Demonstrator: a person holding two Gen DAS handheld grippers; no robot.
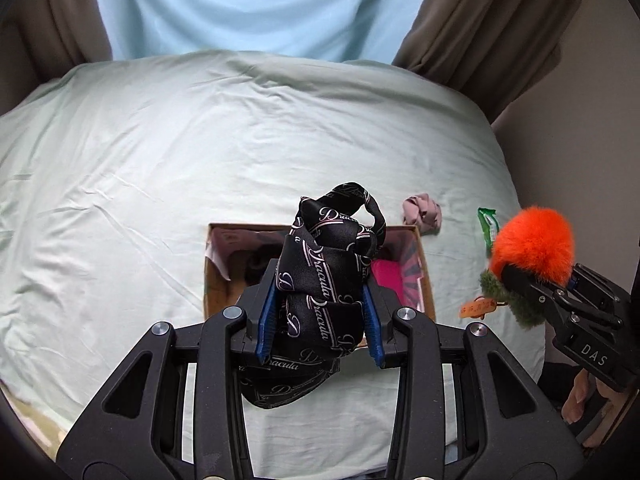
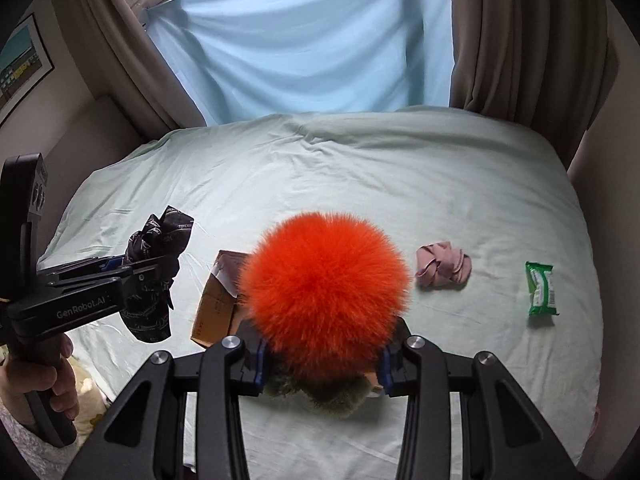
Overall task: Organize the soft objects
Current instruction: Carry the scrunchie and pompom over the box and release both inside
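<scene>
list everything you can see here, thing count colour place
black printed cloth: 1, black with pale lettering, clamped in the left gripper above the box
furry toy: 1, orange top, green base, clamped in the right gripper
cardboard box: 1, brown, open, on the bed, pink inside
pink cloth: 1, pale pink, crumpled on the bed right of the box
green packet: 1, green and white, further right
bed sheet: 1, pale green
curtains: brown, flanking a light blue sheet
left gripper: black, blue pads
right gripper: black, blue pads
</scene>
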